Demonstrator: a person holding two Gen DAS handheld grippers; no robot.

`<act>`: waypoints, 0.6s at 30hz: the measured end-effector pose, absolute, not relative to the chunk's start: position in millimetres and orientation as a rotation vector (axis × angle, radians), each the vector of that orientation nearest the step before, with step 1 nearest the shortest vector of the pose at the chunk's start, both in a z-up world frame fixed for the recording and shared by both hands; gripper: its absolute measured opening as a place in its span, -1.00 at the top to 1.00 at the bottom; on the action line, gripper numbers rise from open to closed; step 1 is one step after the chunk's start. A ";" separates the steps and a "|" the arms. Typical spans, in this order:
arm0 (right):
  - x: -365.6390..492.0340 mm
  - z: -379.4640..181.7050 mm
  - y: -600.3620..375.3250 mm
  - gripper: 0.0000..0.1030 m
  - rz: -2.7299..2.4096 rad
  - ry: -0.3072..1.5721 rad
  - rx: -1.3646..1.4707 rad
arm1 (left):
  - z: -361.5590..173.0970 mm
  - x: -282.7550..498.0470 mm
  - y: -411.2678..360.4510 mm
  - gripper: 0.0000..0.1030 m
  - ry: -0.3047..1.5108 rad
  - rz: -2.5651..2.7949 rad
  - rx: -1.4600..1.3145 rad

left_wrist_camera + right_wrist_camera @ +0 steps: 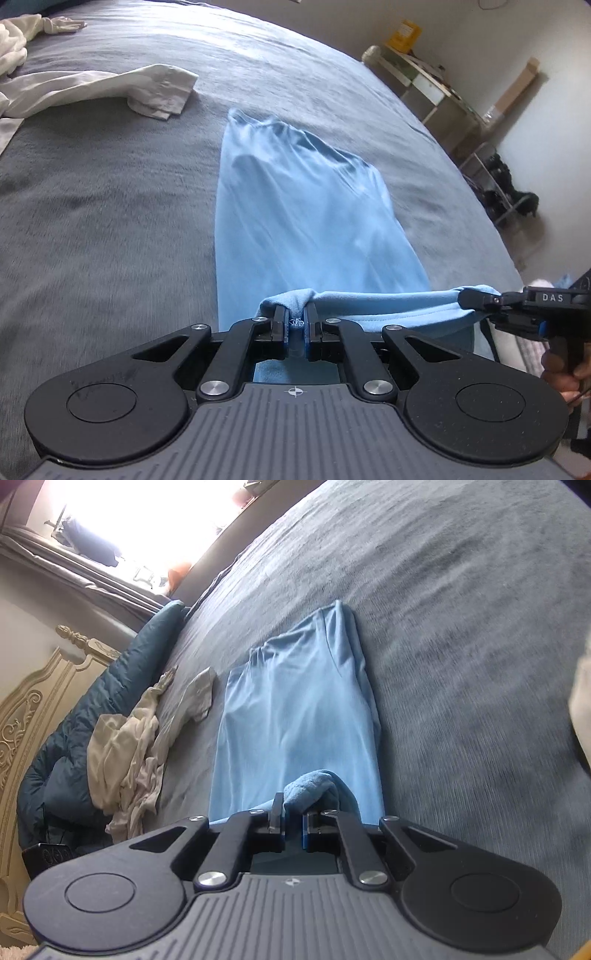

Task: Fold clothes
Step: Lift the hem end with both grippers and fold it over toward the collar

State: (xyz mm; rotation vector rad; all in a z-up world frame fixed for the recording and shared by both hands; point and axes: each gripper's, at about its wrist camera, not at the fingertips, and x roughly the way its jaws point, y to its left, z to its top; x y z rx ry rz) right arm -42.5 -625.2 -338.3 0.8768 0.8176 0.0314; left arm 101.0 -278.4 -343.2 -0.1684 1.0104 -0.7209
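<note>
left gripper (pixel 295 321) pinching near edge of blue garment (pixel 295 206) | right gripper (pixel 293 812) clamping same edge at 3 o'clock | garment stretching toward 12 o'clock over grey bed (pixel 92 221) | white shirt (pixel 110 88) lying at 10 o'clock

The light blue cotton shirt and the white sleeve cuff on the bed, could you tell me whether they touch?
Apart. The left wrist view shows grey bedspread between the light blue cotton shirt and the white sleeve cuff.
</note>
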 end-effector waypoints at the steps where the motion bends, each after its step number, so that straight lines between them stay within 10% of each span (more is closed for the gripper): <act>1: -36.9 -339.6 -627.7 0.84 0.034 0.813 0.880 | -344.1 106.4 -280.4 0.90 1.008 -0.715 -0.174; 18: 60.3 -355.3 -670.0 0.84 0.072 0.771 0.840 | -356.8 189.2 -321.0 0.90 0.929 -0.688 -0.188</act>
